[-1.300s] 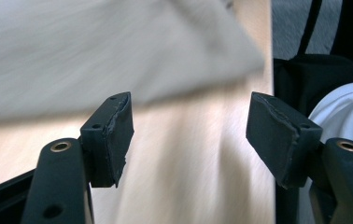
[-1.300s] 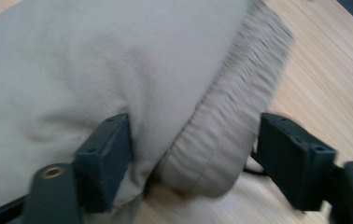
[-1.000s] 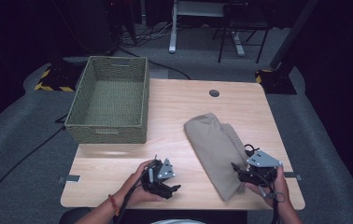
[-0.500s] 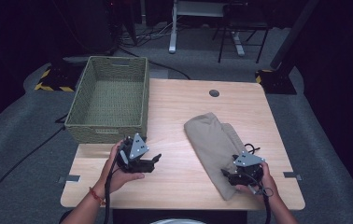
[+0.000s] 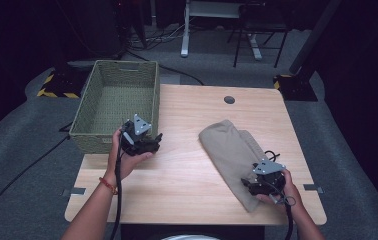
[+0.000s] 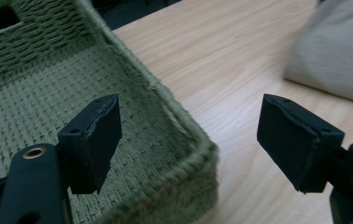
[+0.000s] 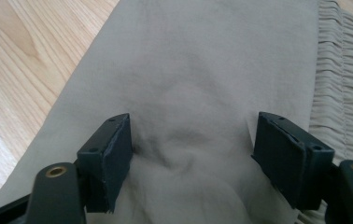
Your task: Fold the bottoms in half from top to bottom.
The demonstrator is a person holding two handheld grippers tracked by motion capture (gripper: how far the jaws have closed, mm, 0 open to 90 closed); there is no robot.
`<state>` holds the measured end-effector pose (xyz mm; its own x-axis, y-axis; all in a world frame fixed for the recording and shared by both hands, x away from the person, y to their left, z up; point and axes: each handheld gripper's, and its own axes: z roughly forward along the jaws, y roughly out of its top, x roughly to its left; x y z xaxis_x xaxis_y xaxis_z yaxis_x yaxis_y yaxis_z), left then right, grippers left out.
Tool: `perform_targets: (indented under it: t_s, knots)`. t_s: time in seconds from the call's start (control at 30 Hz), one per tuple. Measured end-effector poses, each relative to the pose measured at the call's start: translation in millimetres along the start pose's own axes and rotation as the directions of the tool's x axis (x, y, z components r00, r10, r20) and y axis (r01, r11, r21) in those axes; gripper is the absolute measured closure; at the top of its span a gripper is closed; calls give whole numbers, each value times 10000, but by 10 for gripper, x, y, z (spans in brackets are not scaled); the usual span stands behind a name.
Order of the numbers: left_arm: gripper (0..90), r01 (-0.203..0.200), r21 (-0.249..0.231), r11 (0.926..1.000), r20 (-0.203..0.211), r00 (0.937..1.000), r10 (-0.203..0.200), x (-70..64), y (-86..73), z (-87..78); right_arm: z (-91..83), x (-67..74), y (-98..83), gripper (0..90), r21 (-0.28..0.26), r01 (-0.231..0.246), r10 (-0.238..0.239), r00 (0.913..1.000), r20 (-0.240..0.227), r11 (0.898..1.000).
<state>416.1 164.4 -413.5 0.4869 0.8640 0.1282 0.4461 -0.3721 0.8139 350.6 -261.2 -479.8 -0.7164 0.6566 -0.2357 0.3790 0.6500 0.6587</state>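
A folded beige cloth [image 5: 227,145] lies on the right half of the wooden table [image 5: 187,170]. My right gripper [image 5: 249,186] is at the cloth's near end. In the right gripper view its jaws stand open, tips resting on the cloth [image 7: 202,70], with a soft wrinkle between them. My left gripper [image 5: 156,143] is held above the table at the near right corner of a green woven basket [image 5: 92,142]. In the left gripper view its open jaws [image 6: 191,100] frame the basket's corner rim [image 6: 165,98] with nothing gripped, and the cloth [image 6: 338,51] lies farther off.
The basket holds nothing and overhangs the table's left edge. A round cable hole [image 5: 229,100] is at the table's far side. Bare wood [image 5: 177,175] lies between the two hands. Chair and desk legs stand on the floor beyond the table.
My left hand has risen from the table's front edge and moved away and left to the basket's corner. My right gripper has sunk slightly onto the cloth's near end.
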Motion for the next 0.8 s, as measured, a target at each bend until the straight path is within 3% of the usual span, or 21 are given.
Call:
perform_targets:
  t_s: [0.1,0.13,0.17,0.23,0.27,0.33,0.37,0.4,0.47,0.53,0.67,0.7,0.8]
  knots:
    - [226,228,186,9996,-53,9997,-227,30,0,74,-7,-11,-15,280,26,39,-39,10000,67,10000]
    - [231,539,444,9976,-40,9985,-538,75,1,138,-6,20,-21,280,121,313,-316,9990,326,9994]
    - [234,539,444,9976,-40,9985,-538,75,1,138,-4,33,-21,280,159,445,-451,9983,359,9989]
    - [298,966,670,9931,5,9953,-969,126,-10,204,2,53,-20,279,218,517,-525,9978,397,9984]
    - [335,735,590,9956,-3,9973,-736,131,-8,204,2,52,-20,279,211,512,-520,9979,393,9985]
    - [375,636,688,9956,222,9976,-652,137,-4,204,4,40,-27,280,160,459,-464,9984,329,9988]
    - [438,637,738,9952,855,9939,-700,153,-4,206,5,37,-30,280,133,390,-394,9988,283,9992]
    - [563,561,848,9948,1327,9889,-671,152,-5,223,4,38,-31,281,144,366,-370,9990,270,9992]
    - [602,201,788,9967,1045,9941,-283,100,-4,235,6,38,-30,280,145,435,-440,9986,297,9989]
    - [627,377,721,9967,1301,9904,-469,114,-7,238,6,34,-35,280,114,354,-356,9991,219,9993]
    - [649,191,621,9979,1652,9858,-291,115,-22,231,6,15,-46,280,93,302,-303,9995,83,9995]
    - [651,-138,603,9981,1928,9812,19,82,-24,213,7,6,-49,280,76,338,-338,9994,23,9994]
    - [652,-563,475,9973,2497,9674,428,3,-31,185,3,-15,-63,282,16,385,-385,9990,-239,9993]
